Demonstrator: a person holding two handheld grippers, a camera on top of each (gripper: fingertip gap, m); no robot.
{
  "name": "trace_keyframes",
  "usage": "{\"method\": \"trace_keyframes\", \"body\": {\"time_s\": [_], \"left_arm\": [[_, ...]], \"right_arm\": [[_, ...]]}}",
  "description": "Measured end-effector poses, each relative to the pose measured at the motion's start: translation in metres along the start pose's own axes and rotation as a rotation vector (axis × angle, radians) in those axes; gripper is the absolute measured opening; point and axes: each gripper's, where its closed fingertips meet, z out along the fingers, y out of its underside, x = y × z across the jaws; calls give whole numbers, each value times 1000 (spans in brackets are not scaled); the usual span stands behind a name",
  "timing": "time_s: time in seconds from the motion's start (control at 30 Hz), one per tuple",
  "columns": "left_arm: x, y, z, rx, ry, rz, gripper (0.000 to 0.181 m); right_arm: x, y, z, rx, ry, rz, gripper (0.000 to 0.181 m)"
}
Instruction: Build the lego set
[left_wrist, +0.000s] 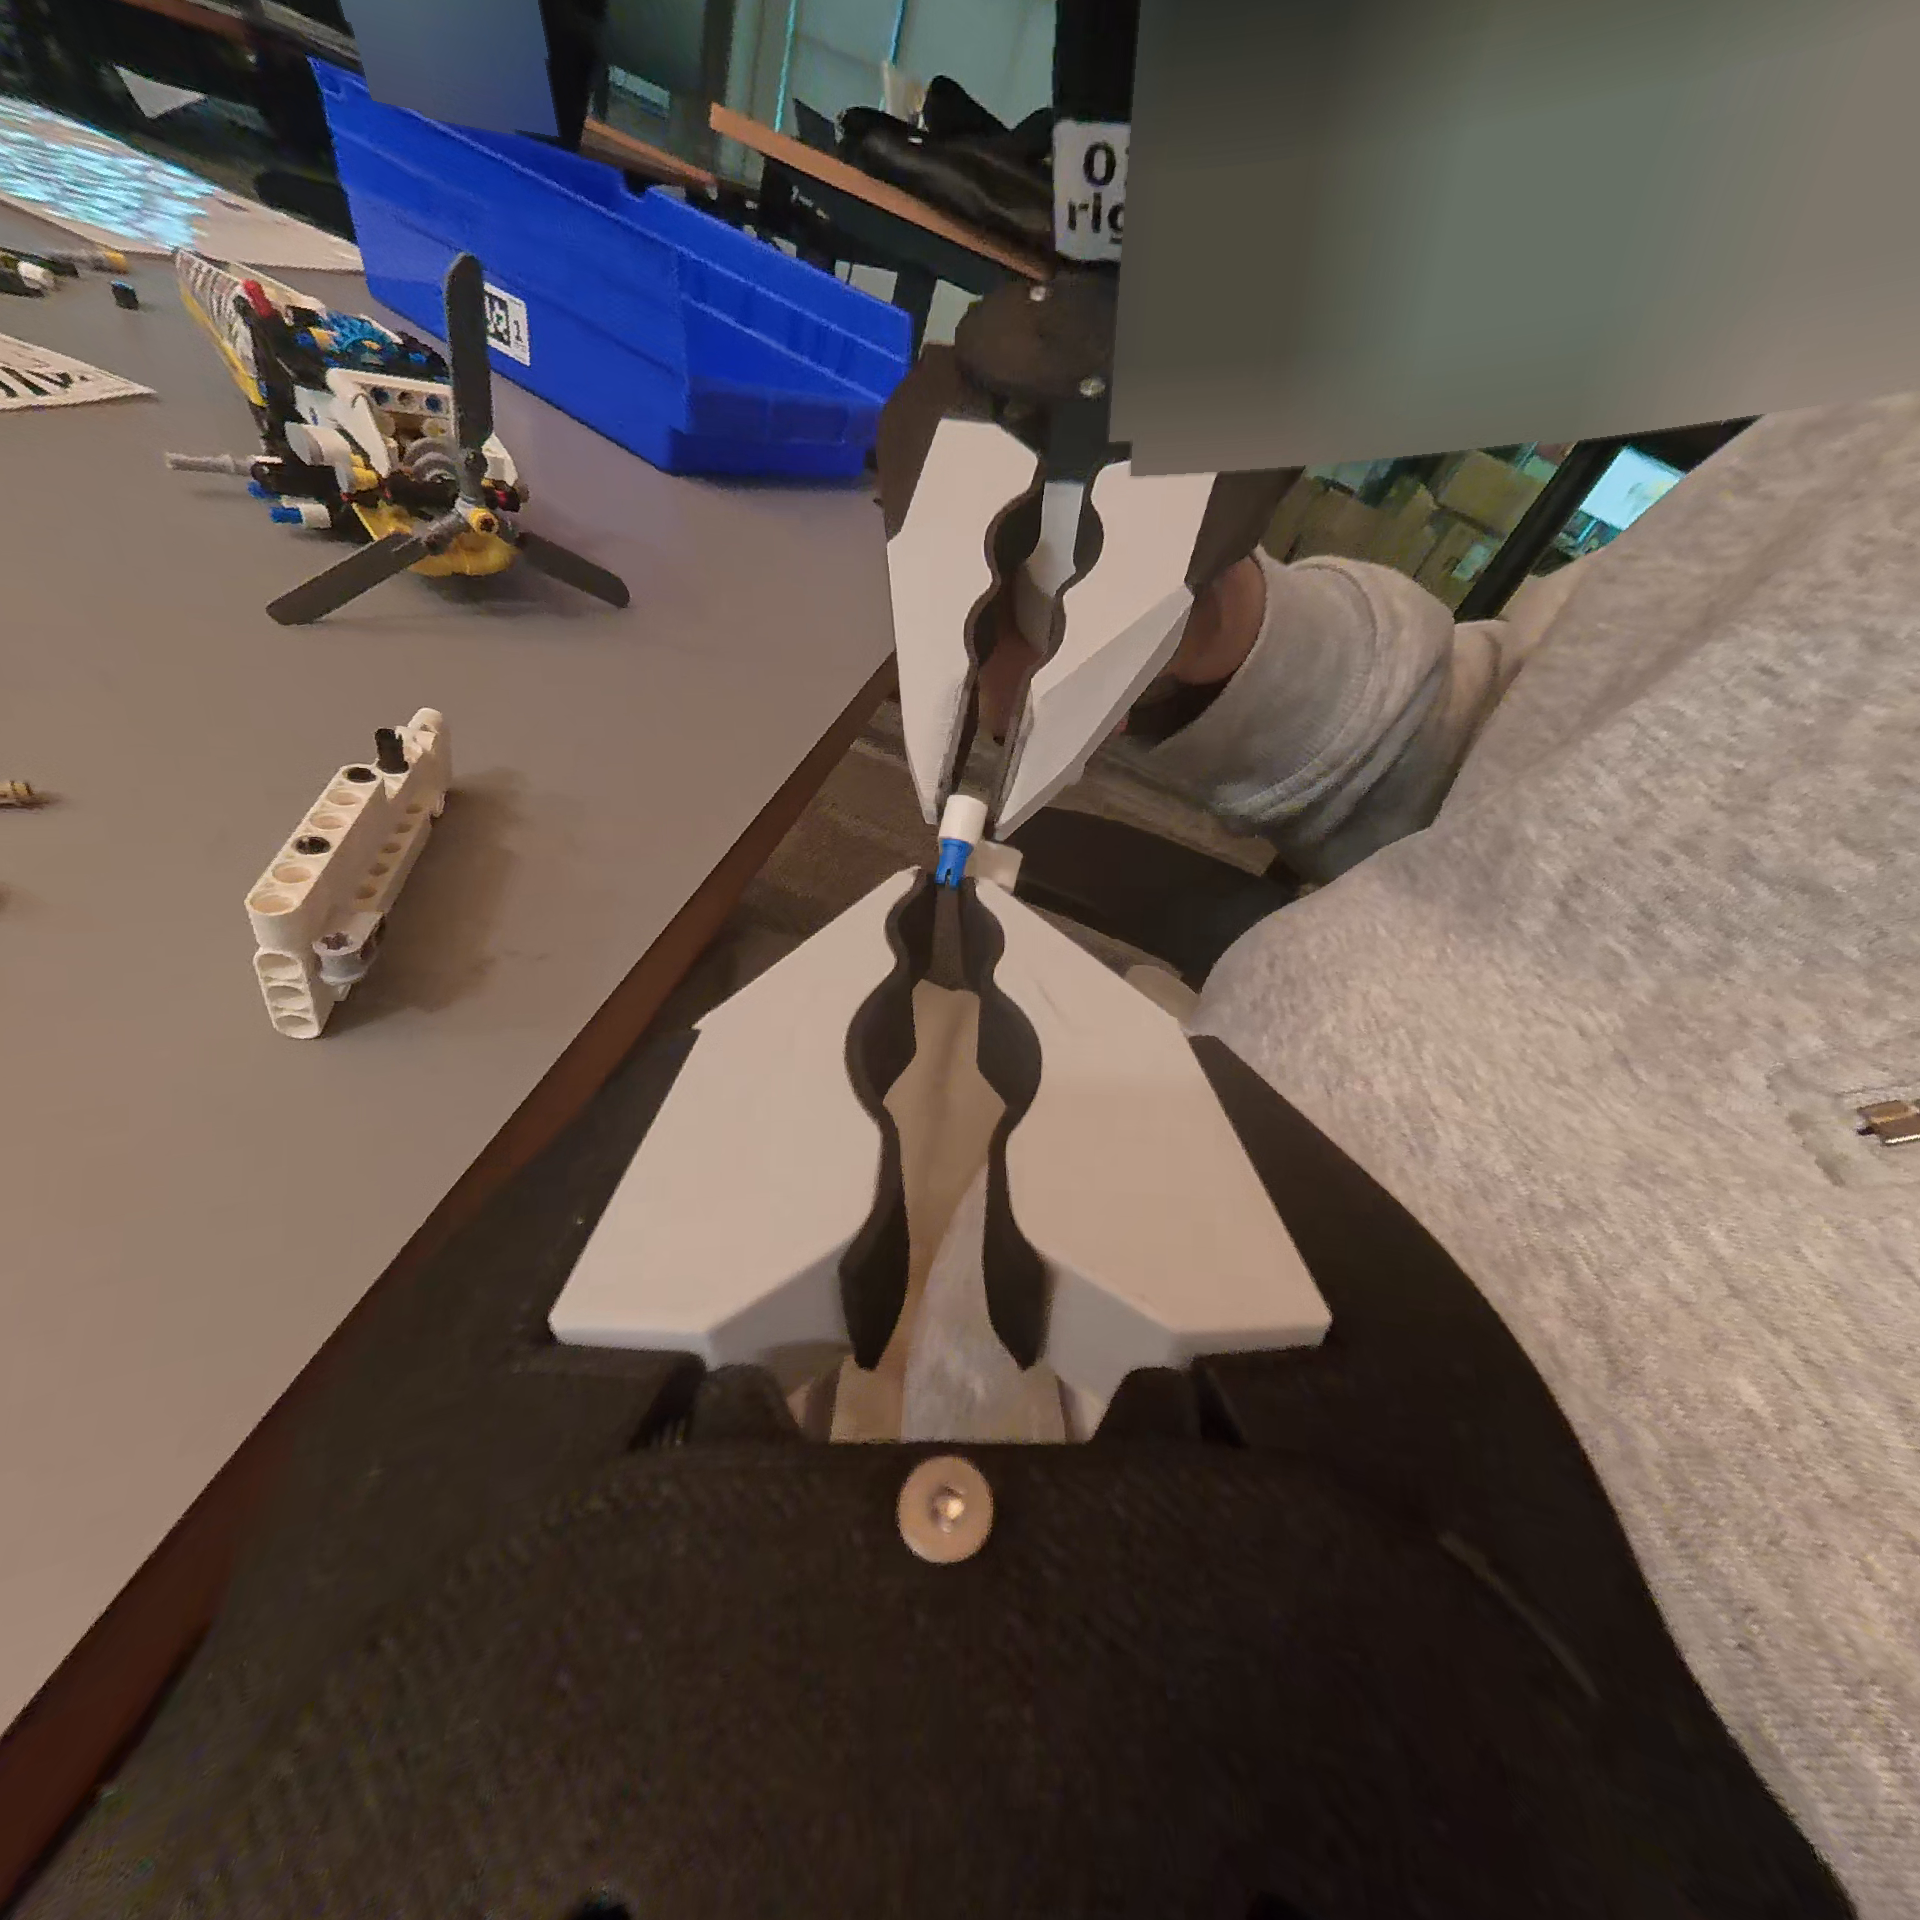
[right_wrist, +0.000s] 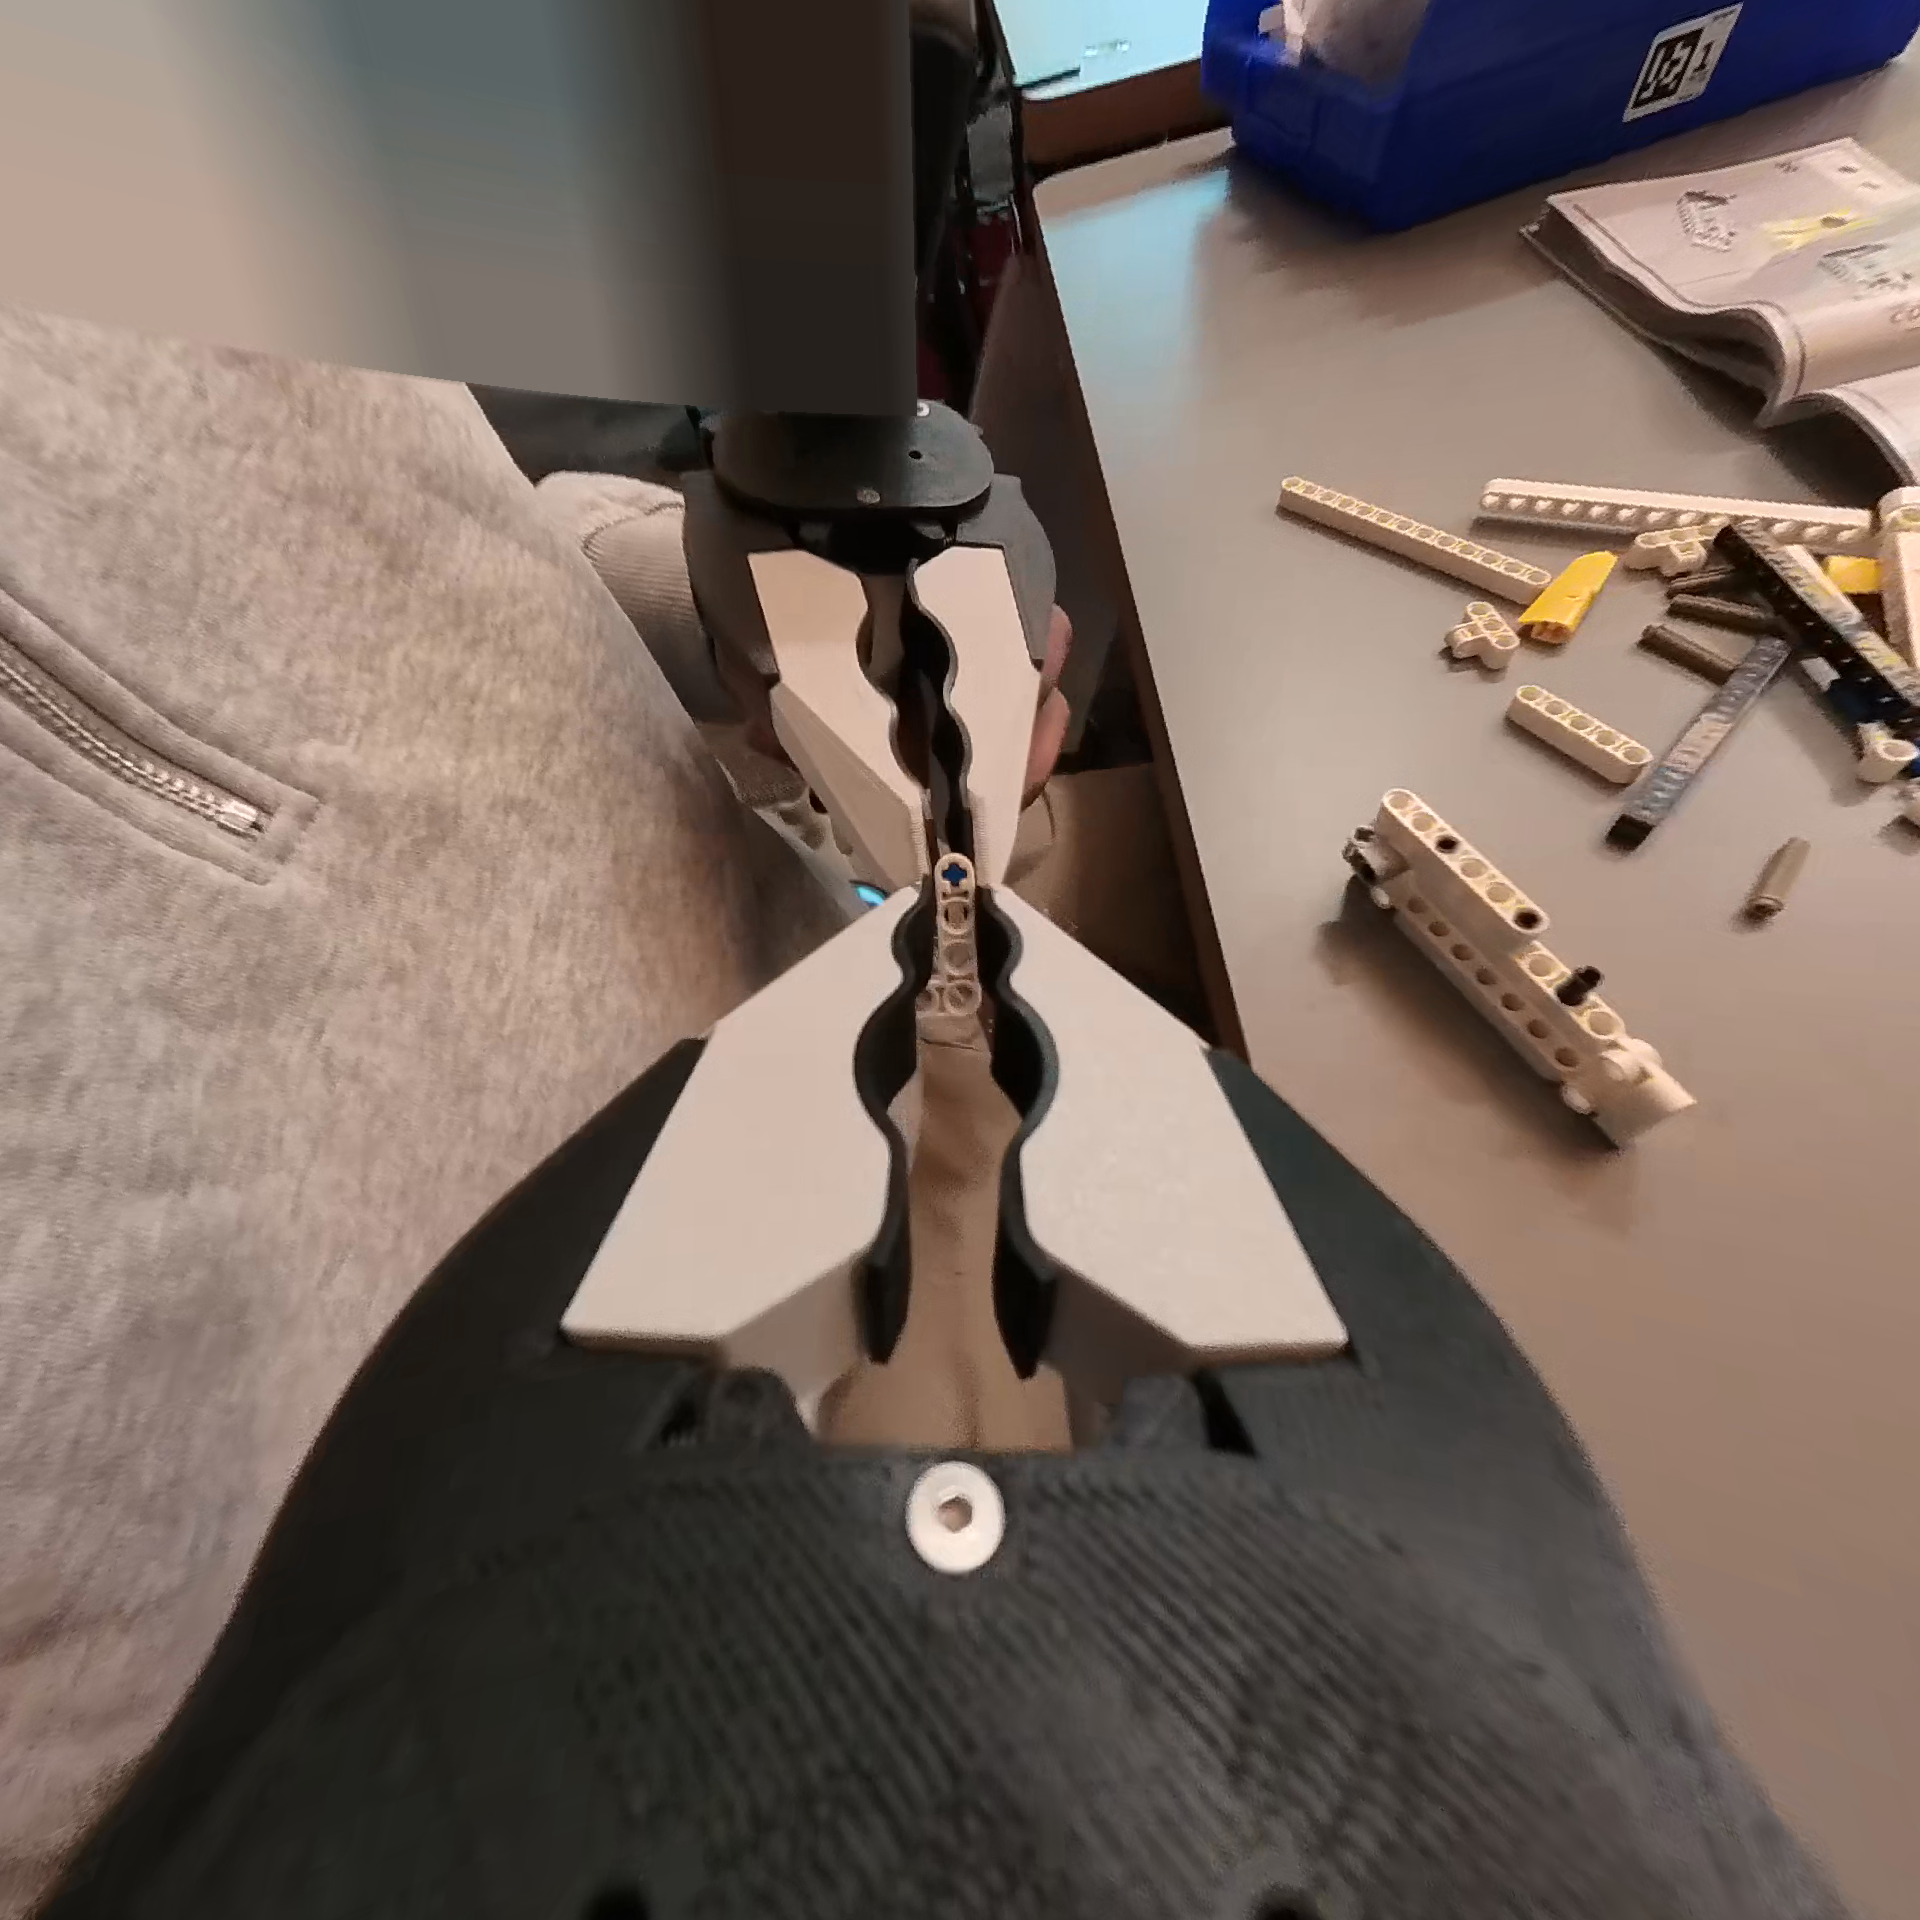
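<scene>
The two grippers meet tip to tip off the edge of the surface, above the person's lap. The left gripper has its fingers closed narrow on a small blue pin. The right gripper has its fingers closed on a thin white beam held edge-on, whose end hole the pin enters.

Both parts are judged light, rigid and smooth plastic; the pin is small enough to slip or twist, so hold is best taken on its shank, and on the beam's flat faces.

Containers: a blue bin stands at the far side of the surface; its contents cannot be made out.

A white sub-assembly, a propeller model, loose beams and an instruction booklet lie on the surface.
</scene>
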Motion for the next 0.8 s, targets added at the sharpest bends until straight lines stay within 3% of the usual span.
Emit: {"method": "trace_keyframes", "body": {"time_s": [0.57,0.8], "left_arm": [[0,-1,2,-8,-14,6,2],[-21,-15,-2,13,-153,35,31]], "right_arm": [[-1,-2,2,37,8,-14,5],[19,-8,-11,15,91,-20,6]]}}
